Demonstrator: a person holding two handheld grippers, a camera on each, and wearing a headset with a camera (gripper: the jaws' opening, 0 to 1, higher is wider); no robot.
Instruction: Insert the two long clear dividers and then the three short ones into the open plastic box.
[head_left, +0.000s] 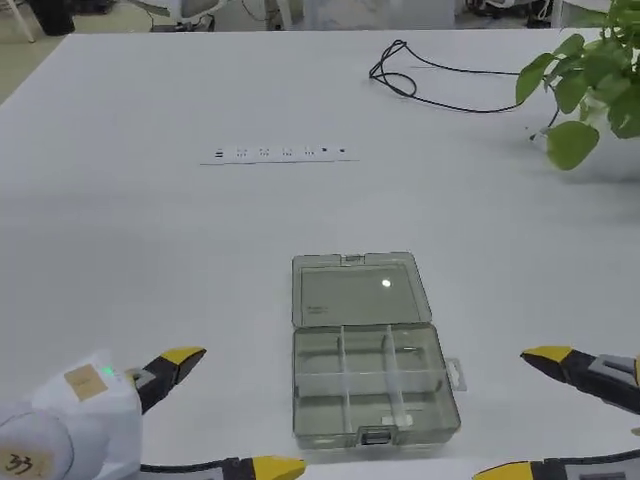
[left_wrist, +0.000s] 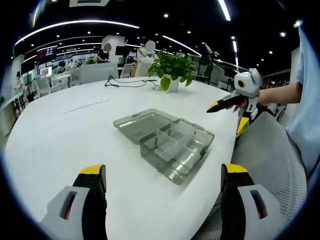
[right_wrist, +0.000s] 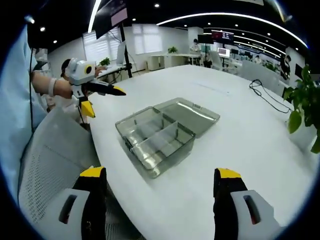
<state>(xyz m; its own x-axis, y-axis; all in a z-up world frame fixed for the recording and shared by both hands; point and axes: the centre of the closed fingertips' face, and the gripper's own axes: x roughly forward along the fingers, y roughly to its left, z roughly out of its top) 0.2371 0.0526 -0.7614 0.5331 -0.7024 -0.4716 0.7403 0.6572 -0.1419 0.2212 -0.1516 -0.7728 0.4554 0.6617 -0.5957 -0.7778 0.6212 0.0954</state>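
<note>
Box (head_left: 340, 432) between left tool (head_left: 240, 410) and right tool (head_left: 512, 412), touching neither.

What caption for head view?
Open plastic box, dividers fitted, between open left gripper and right gripper, white table.

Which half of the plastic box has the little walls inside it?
The deep base nearer the person: clear dividers split it into compartments. The flat lid lying open behind it has none.
</note>
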